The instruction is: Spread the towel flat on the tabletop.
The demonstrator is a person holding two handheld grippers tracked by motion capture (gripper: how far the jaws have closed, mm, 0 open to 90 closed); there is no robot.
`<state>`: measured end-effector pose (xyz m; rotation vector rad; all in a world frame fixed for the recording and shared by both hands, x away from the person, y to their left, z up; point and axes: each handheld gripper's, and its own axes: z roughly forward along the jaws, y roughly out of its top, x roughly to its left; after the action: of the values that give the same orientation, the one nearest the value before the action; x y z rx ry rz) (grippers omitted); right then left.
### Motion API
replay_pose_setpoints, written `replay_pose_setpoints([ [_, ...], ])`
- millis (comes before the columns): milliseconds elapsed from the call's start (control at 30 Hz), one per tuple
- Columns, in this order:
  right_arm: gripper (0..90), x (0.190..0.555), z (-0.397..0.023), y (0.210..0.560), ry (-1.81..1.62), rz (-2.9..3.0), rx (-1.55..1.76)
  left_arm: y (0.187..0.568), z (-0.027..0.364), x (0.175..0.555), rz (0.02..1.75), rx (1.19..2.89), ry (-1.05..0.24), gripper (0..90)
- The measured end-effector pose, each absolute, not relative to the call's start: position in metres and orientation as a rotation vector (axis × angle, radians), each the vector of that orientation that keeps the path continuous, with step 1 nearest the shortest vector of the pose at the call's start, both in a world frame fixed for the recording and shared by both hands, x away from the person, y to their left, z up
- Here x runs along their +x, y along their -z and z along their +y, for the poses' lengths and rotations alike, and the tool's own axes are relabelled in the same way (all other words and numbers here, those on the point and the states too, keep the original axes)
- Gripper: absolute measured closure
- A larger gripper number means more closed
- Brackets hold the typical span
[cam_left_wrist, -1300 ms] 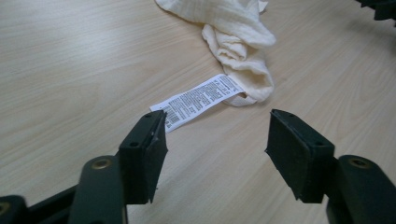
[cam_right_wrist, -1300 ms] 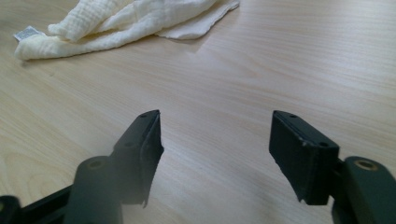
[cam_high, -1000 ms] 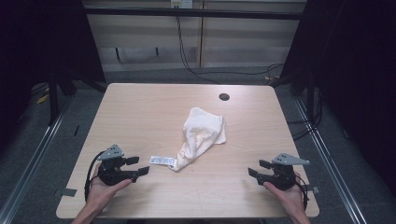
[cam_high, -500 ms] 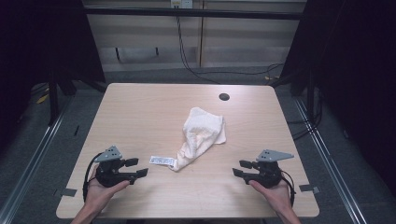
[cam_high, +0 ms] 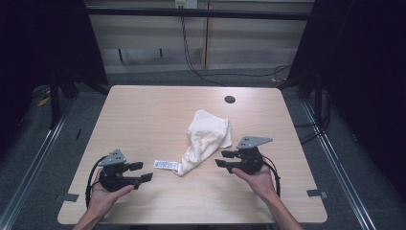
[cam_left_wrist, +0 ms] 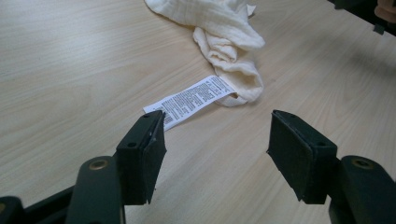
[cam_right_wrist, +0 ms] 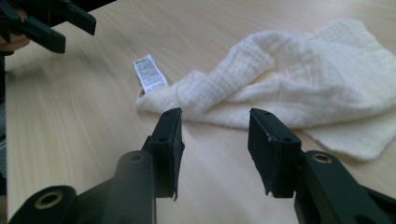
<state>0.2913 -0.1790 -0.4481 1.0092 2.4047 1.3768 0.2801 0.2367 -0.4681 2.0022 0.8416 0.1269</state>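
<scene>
A crumpled cream cloth (cam_high: pixel 207 139) lies near the middle of the wooden tabletop (cam_high: pixel 143 115), its white printed label (cam_high: pixel 166 165) flat on the wood at the near-left end. The left claw (cam_high: pixel 141 171) sits at the near-left, jaws spread and empty, pointing at the label and just short of it. The right claw (cam_high: pixel 225 159) is close to the cloth's right edge; its jaws have just been closing but remain apart with nothing between them.
</scene>
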Motion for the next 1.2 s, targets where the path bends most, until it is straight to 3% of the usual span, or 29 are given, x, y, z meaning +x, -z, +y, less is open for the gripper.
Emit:
replay_pose_setpoints([
  [500, 55.7, 0.331, -0.136, 0.454, -1.385, 2.488, 0.96, 0.467, 0.241, 0.278, 0.853, 1.991, -0.15, 35.7],
  [767, 62.8, 0.351, -0.108, 0.466, -1.272, 2.523, 0.922, 0.467, 0.24, 0.278, 0.841, 1.995, -0.155, 35.7],
  [867, 56.8, 0.358, -0.102, 0.476, -1.248, 2.54, 0.941, 0.467, 0.24, 0.277, 0.837, 1.998, -0.153, 35.7],
  [900, 50.6, 0.361, -0.1, 0.484, -1.214, 2.536, 0.955, 0.467, 0.24, 0.277, 0.835, 1.999, -0.154, 35.7],
  [1033, 51.1, 0.364, -0.1, 0.494, -1.211, 2.549, 0.982, 0.467, 0.24, 0.278, 0.837, 1.994, -0.152, 35.6],
  [1133, 66.4, 0.363, -0.1, 0.503, -1.208, 2.551, 0.969, 0.467, 0.239, 0.278, 0.835, 2.004, -0.149, 35.6],
  [1200, 69.8, 0.362, -0.101, 0.503, -1.21, 2.549, 0.98, 0.468, 0.238, 0.278, 0.831, 2.006, -0.149, 35.6],
])
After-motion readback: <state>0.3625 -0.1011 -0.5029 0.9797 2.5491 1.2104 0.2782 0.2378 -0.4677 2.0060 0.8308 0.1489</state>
